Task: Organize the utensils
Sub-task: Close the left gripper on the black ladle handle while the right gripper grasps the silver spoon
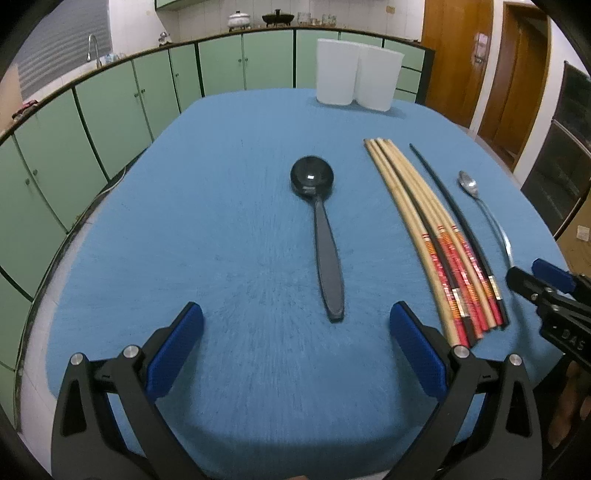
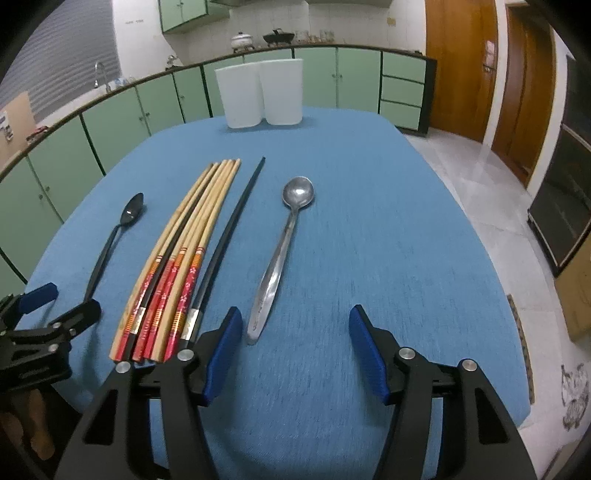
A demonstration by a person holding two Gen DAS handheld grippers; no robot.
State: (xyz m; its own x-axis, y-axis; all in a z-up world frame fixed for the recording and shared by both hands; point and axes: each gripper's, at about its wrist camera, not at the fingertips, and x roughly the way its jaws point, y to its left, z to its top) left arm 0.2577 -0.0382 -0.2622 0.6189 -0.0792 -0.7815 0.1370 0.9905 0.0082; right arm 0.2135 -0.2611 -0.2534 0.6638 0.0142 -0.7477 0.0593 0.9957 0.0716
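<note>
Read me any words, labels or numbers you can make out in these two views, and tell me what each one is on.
"DAS", raised letters on the black body of the right tool, at the right edge of the left wrist view; more letters may be cut off.
Printed markings on the red ends of the wooden chopsticks: too blurred to read.
Marks on the metal spoon handle: unreadable.
Small marks on the wall upper left: too small to read.

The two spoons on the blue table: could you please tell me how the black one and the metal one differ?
The black spoon is dark and matte with a broad flat handle; the metal spoon is shiny silver with a slimmer neck. The black spoon lies left of the chopsticks, the metal spoon right of them. Both lie flat, untouched, bowls pointing toward the white containers.
</note>
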